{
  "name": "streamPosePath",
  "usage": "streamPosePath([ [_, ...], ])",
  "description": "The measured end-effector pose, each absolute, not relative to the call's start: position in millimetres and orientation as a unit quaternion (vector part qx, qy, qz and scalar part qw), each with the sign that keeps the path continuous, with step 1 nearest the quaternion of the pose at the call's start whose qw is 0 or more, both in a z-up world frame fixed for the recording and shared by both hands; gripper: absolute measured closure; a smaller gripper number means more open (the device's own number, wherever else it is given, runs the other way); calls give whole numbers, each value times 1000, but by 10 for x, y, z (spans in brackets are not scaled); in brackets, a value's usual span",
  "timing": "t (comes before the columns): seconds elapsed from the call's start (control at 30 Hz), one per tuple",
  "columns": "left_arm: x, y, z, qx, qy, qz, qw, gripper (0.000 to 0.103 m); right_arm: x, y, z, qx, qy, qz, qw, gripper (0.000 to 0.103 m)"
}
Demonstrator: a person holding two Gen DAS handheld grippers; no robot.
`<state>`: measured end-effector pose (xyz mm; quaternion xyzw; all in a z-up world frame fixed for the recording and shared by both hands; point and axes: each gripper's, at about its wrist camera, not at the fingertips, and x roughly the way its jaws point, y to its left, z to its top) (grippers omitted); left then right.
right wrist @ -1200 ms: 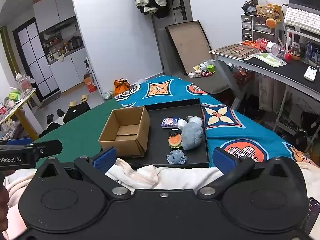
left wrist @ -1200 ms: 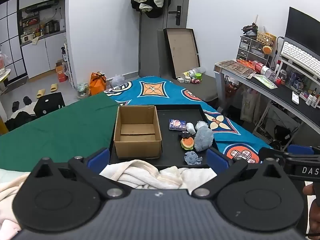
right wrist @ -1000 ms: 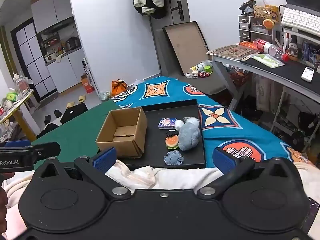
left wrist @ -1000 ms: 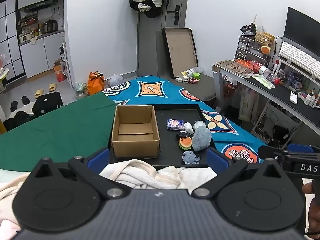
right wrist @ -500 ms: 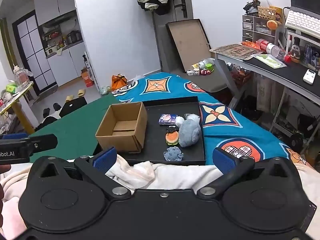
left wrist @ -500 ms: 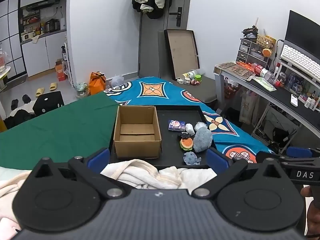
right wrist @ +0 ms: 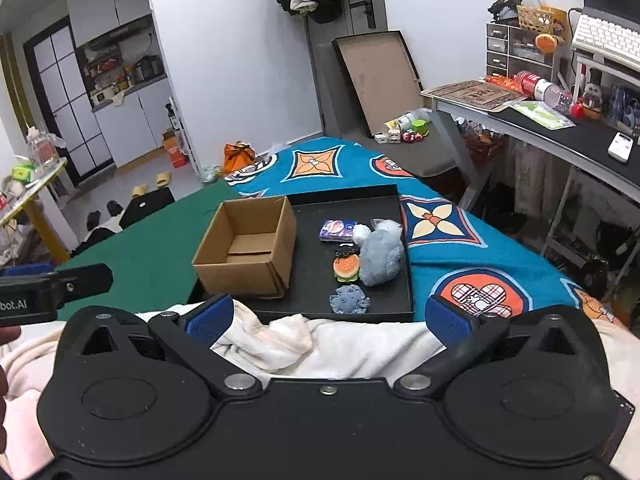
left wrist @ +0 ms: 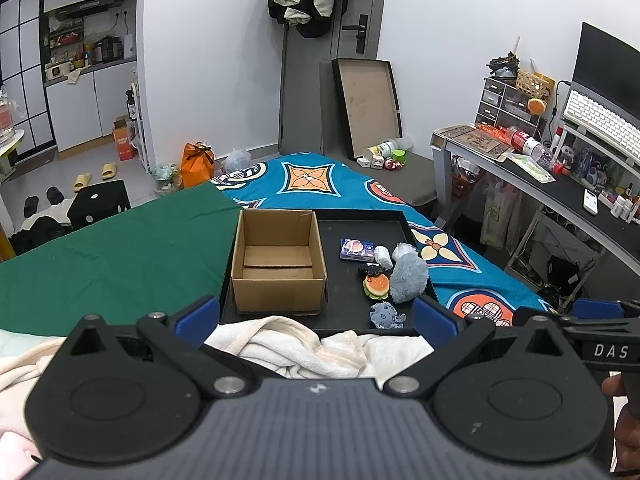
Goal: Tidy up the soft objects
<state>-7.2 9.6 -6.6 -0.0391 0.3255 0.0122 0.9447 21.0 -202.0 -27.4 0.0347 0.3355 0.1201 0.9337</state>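
Note:
An empty cardboard box (left wrist: 278, 260) (right wrist: 248, 250) stands on the left part of a black tray (left wrist: 360, 224) (right wrist: 348, 200) on the bed. Right of it lie a grey plush (left wrist: 409, 277) (right wrist: 380, 258), a burger toy (left wrist: 376, 285) (right wrist: 346, 268), a small blue-grey plush (left wrist: 385, 315) (right wrist: 349, 299), a small printed pack (left wrist: 357, 249) (right wrist: 337, 231) and a white soft piece (left wrist: 383, 257). My left gripper (left wrist: 316, 316) and right gripper (right wrist: 328, 316) are both open, held well short of the tray over a cream blanket, with nothing between the fingers.
The cream blanket (left wrist: 304, 346) (right wrist: 280, 340) bunches at the tray's near edge. A green cloth (left wrist: 112, 256) covers the bed's left, a blue patterned cover (left wrist: 312, 184) its far side and right. A cluttered desk (left wrist: 560, 184) stands to the right. The other gripper shows at each view's edge.
Both views swayed slightly and settled back. The tray's objects have not moved, and both grippers stay open.

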Motion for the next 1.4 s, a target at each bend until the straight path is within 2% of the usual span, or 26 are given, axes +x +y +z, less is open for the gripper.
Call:
streamPosePath([
  [1.4, -3, 200, -166, -40, 341, 13, 939, 1, 229, -1979, -336, 24, 345, 113, 931, 0],
])
